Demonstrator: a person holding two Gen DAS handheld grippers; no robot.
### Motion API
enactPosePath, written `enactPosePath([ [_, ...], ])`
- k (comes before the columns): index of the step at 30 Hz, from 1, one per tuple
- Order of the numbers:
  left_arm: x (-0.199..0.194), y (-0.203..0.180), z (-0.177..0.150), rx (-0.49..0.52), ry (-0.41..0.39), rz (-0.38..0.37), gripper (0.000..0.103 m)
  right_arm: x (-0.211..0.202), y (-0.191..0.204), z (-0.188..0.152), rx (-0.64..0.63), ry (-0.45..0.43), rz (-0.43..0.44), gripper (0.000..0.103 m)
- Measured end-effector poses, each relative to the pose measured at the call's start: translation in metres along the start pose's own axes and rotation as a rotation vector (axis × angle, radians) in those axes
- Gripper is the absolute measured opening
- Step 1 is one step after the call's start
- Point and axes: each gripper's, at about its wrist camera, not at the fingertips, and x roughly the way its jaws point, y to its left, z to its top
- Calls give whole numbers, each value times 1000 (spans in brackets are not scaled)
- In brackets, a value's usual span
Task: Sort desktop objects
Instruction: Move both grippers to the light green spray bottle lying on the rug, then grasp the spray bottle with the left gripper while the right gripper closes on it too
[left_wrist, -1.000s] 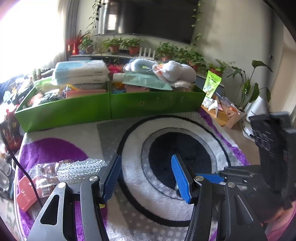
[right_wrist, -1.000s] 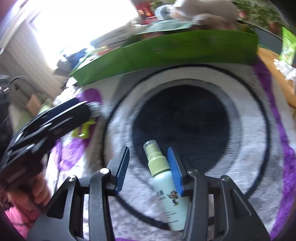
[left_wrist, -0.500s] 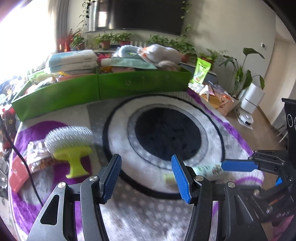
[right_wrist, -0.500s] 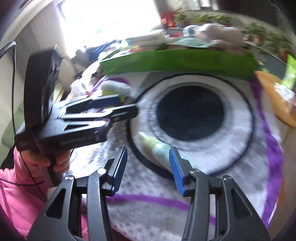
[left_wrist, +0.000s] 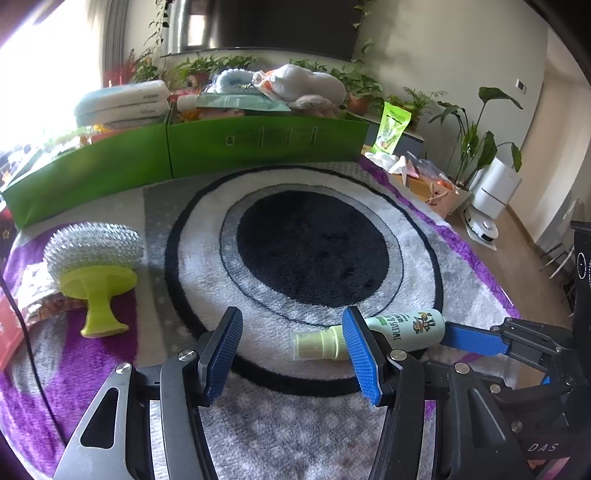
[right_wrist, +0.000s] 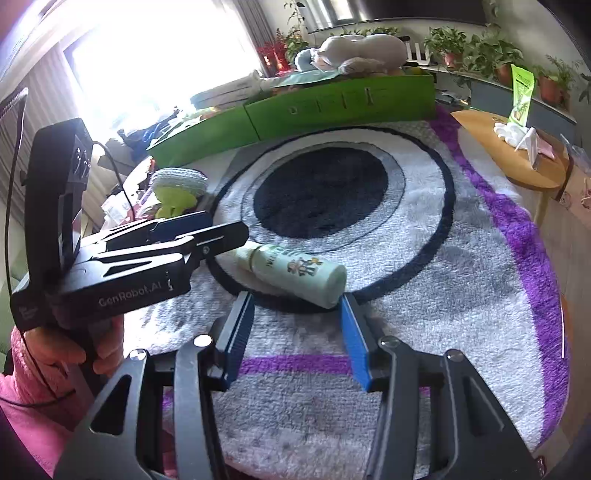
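A pale green spray bottle (right_wrist: 295, 271) lies on its side on the round rug, just beyond my open right gripper (right_wrist: 295, 339) and apart from it. In the left wrist view the bottle (left_wrist: 402, 328) lies beside the right fingertip of my open, empty left gripper (left_wrist: 295, 354). A brush with a yellow-green handle (left_wrist: 94, 266) lies on the rug at the left; it also shows in the right wrist view (right_wrist: 177, 188). Two green boxes (left_wrist: 266, 144) full of items stand at the rug's far edge.
A round rug (left_wrist: 314, 251) with a dark centre covers the surface. Snack packets (left_wrist: 33, 295) lie at the left edge near a black cable. A small wooden table (right_wrist: 509, 155) with a green pouch stands at the right. Potted plants line the back.
The right gripper has let go of the spray bottle and pulled back; the bottle now lies on the rug. The left gripper has also drawn back, bringing the brush and bottle into view.
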Motion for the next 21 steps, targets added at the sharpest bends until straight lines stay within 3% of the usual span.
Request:
enactPosePath([
  [8, -2, 1, -5, -36, -8, -33, 57, 6, -3, 5, 19, -24, -13, 35],
  [21, -4, -4, -9, -39, 2, -50, 57, 12, -6, 8, -3, -14, -19, 36],
])
